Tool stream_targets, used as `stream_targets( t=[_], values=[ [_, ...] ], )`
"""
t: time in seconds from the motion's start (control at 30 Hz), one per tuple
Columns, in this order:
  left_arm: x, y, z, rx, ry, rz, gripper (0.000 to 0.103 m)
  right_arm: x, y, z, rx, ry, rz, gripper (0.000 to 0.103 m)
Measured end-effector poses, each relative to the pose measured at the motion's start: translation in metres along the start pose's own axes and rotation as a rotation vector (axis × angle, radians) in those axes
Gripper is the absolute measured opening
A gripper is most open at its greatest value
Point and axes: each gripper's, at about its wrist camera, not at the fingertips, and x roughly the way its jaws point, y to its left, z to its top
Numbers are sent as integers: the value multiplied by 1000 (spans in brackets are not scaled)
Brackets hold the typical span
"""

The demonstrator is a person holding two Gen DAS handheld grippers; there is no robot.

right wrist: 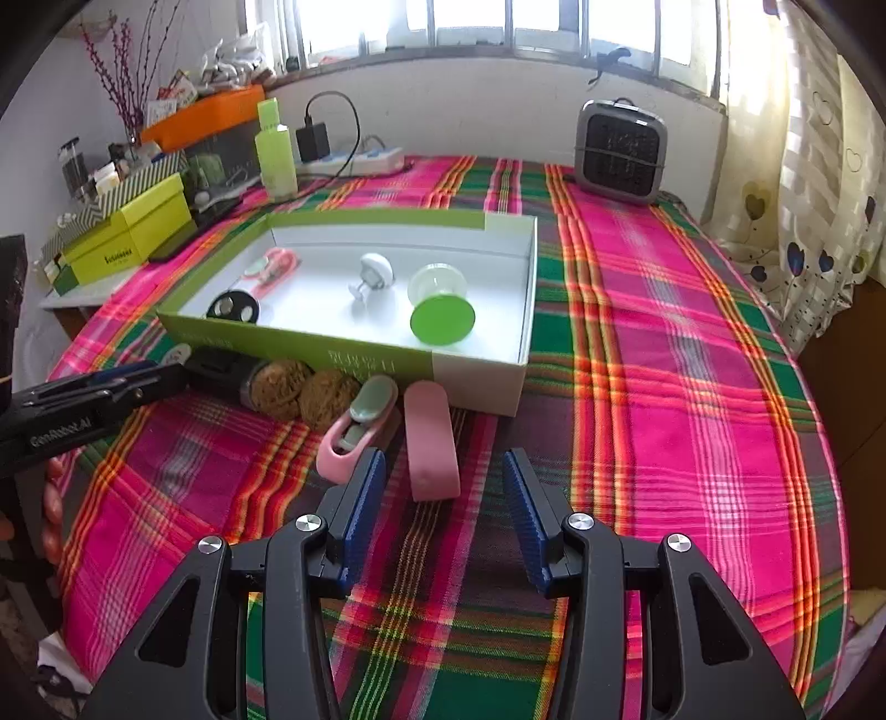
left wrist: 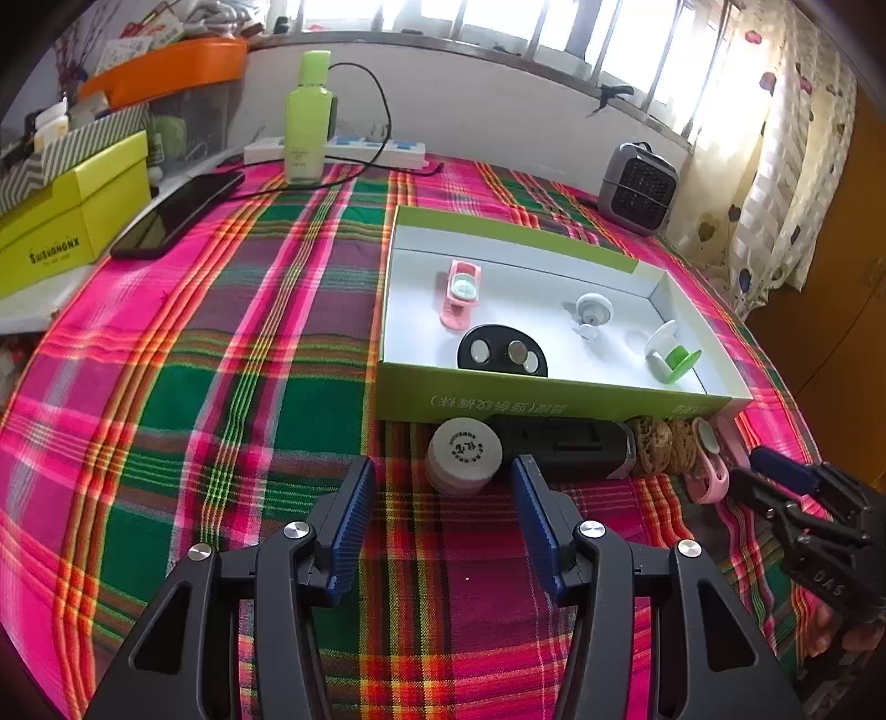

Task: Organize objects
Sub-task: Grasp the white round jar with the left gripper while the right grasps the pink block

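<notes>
Nearest, the left gripper and right gripper hover half-open, gripping nothing, above the plaid cloth. Just beyond lie a white jar, black cylinder, rubber-band balls and pink case, beside the green tray holding small items.

Daylight floods in from the barred window at the back, blown out to white in both views. The curtain glows backlit. The plaid cloth is evenly lit and sharp, shadows soft. Strong fisheye bending, dark vignette in the corners. White box interior slightly overexposed.
</notes>
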Motion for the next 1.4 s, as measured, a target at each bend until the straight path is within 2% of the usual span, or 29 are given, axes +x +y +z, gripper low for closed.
stream_targets(
  t=[0.27, 0.3, 0.33, 0.4, 0.53, 0.8, 1.4],
  values=[
    [1, 1, 1, -11, -1, 2, 49, 6, -5, 1, 20, 22, 10, 45],
    [2, 2, 1, -14, -1, -3, 49, 5, -4, 1, 18, 17, 11, 41],
    [1, 1, 1, -17, -1, -7, 49, 4, -4, 1, 15, 11, 13, 32],
    [1, 2, 2, -27, -4, -14, 48, 3, -2, 1, 7, 5, 14, 28],
    [1, 3, 2, -47, -7, -35, 37, 3, 0, 0, 3, 6, 20, 20],
    [-1, 1, 0, -54, -14, -53, 25, 1, 0, -1, 2, 1, 23, 19],
    [-11, 13, -11, -41, -6, -34, 24, -4, 2, -7, -16, 5, 12, 19]
  ],
)
